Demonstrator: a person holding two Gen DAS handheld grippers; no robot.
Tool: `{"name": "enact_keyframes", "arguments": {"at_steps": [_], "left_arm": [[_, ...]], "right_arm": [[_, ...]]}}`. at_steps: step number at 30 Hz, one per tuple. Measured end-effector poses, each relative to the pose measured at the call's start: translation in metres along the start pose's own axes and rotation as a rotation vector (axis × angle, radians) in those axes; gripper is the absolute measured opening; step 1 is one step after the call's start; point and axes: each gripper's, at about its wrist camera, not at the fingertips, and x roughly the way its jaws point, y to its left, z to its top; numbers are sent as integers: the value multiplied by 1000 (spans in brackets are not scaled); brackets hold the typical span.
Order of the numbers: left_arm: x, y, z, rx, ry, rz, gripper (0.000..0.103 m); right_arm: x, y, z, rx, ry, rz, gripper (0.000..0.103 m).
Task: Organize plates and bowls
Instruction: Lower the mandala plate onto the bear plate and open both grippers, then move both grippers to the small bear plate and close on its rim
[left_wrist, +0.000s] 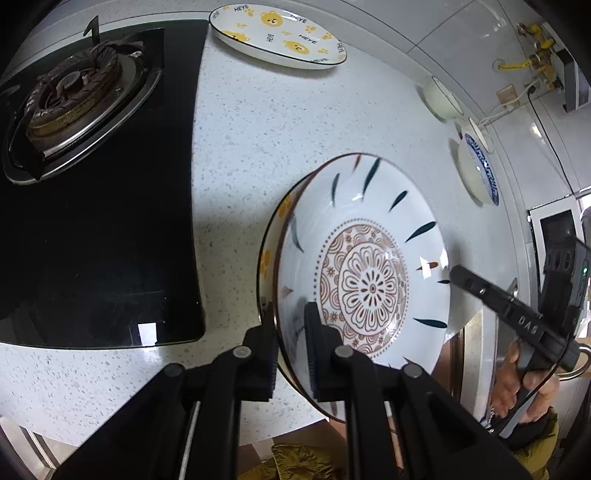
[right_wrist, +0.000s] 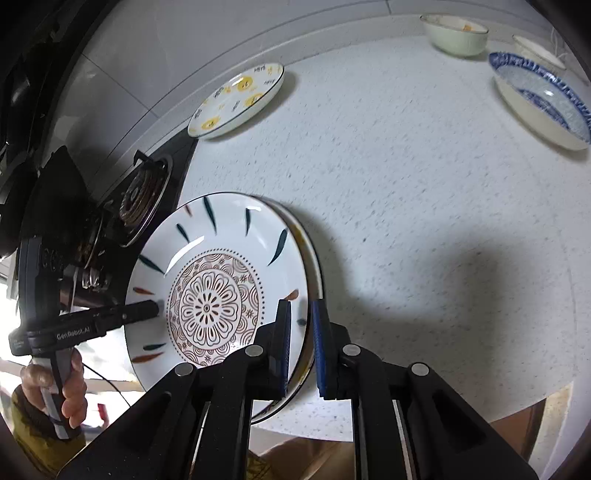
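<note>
patterned plate (left_wrist: 364, 284): rim pinched by left gripper (left_wrist: 291, 354) fingers at 6 o'clock, right gripper (right_wrist: 301, 350) fingers at 3
under it: bear plate (left_wrist: 271, 236)
table (left_wrist: 258, 129): speckled white; stove (left_wrist: 74, 96) at 10 o'clock

"HEYE" repeats on the bear plate (left_wrist: 277, 33); "GenRobot.AI" marks the left gripper (right_wrist: 157, 309).

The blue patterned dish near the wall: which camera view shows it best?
The right wrist view shows the blue patterned dish best: its inside and rim pattern face the camera at the upper right. In the left wrist view the same dish sits at the right edge, seen nearly edge-on and squeezed by the lens, so little of the pattern shows.
</note>
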Motion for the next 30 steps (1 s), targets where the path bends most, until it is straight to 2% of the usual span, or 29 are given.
{"name": "enact_keyframes", "arguments": {"at_steps": [6,9,11,13,16,18,21,22,23,25,28,30], "left_arm": [[-10,-4,-1,43,-20,42,18],[-26,-6,-4,79,-78,92,24],[-41,-5,-5,84,-110,81,24],[-61,0,-5,73,-162,33,24],[-102,2,0,64,-287,-56,24],[-138,1,7,76,-401,-103,28],[-181,2,18,69,-553,-145,39],[-191,3,26,68,-591,-153,45],[-198,4,33,64,-612,-147,47],[-202,8,57,47,-618,-126,47],[-188,14,98,9,-542,-105,47],[-172,22,129,-41,-490,-102,47]], "right_arm": [[-12,1,-1,10,-24,-9,11],[-20,1,-4,14,-45,-19,13],[-26,1,-4,24,-59,-3,18],[-35,1,-2,25,-78,7,25],[-50,4,4,14,-116,22,38],[-62,7,14,6,-153,46,53],[-74,12,35,-20,-198,74,63],[-76,13,44,-28,-209,89,65],[-77,13,53,-35,-219,105,69],[-77,13,76,-47,-232,131,72],[-68,10,112,-70,-225,157,76],[-55,8,137,-88,-208,171,82]]}}
